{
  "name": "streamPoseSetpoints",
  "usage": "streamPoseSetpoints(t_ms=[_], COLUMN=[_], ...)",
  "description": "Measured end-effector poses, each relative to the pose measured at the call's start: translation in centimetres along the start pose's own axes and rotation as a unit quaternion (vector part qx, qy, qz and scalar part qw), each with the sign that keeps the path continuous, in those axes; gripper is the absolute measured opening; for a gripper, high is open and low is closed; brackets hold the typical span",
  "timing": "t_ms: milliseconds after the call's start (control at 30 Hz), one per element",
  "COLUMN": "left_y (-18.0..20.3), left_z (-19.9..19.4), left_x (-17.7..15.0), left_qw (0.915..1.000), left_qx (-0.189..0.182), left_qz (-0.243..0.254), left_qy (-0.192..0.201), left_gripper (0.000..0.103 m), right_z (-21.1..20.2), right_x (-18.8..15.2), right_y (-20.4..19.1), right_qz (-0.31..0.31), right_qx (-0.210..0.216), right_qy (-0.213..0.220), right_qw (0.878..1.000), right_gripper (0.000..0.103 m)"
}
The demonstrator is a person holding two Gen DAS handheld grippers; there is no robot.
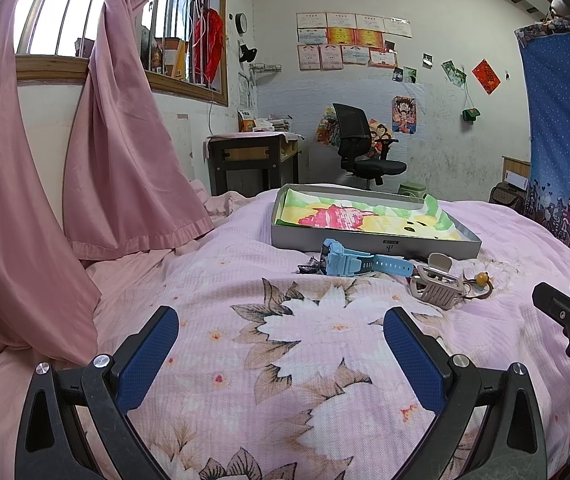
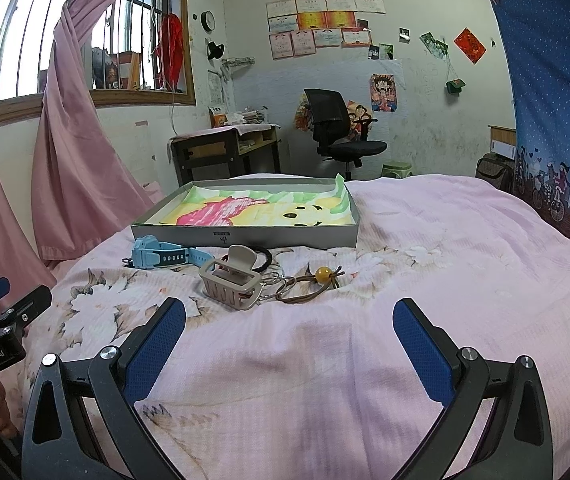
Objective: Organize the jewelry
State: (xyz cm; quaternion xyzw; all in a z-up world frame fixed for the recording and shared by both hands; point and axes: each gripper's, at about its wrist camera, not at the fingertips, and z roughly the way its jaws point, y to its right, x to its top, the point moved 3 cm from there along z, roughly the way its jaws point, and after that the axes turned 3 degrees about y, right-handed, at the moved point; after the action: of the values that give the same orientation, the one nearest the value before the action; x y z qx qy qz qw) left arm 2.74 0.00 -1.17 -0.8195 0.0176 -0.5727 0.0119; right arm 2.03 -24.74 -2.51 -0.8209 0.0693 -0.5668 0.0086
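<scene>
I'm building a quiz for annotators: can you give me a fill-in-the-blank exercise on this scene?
1. The blue watch lies on the bedspread, ____ the grey box.
2. The cartoon cloth lines the inside of the ____.
3. The beige hair claw lies between the watch and the cord with an ____ bead.
4. Both the left hand-held gripper and the right hand-held gripper are ____ and hold nothing.

Missing words: outside; box; amber; open

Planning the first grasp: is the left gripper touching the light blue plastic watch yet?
Apart. The left wrist view shows the left gripper, jaws open, with floral pink bedspread lying between its fingertips and the light blue plastic watch.
</scene>
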Motion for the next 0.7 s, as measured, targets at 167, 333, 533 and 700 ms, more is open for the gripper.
streamPoseSetpoints(t_ms=[167, 333, 533, 700], left_y=[-0.1, 0.2, 0.7, 0.6], left_z=[0.3, 1.2, 3.4, 6.1], left_x=[0.3, 1.2, 2.4, 3.2], left_qw=[0.9998, 0.9991, 0.9978, 0.9958], left_qx=[-0.014, -0.035, -0.057, -0.07], left_qz=[-0.01, -0.018, -0.006, -0.001], left_qy=[-0.007, -0.016, -0.032, -0.059], left_gripper=[0.103, 0.103, 0.103, 0.103], right_z=[0.0, 0.7, 2.3, 4.5], right_x=[0.2, 0.7, 1.5, 2.4], right_y=[0.1, 0.2, 0.2, 0.1], right_qz=[0.004, 0.008, 0.006, -0.001], right_qx=[-0.008, -0.005, 0.011, 0.022], right_qy=[-0.002, -0.021, -0.04, -0.066], right_qw=[1.0, 1.0, 0.999, 0.998], right_gripper=[0.102, 0.102, 0.102, 0.102])
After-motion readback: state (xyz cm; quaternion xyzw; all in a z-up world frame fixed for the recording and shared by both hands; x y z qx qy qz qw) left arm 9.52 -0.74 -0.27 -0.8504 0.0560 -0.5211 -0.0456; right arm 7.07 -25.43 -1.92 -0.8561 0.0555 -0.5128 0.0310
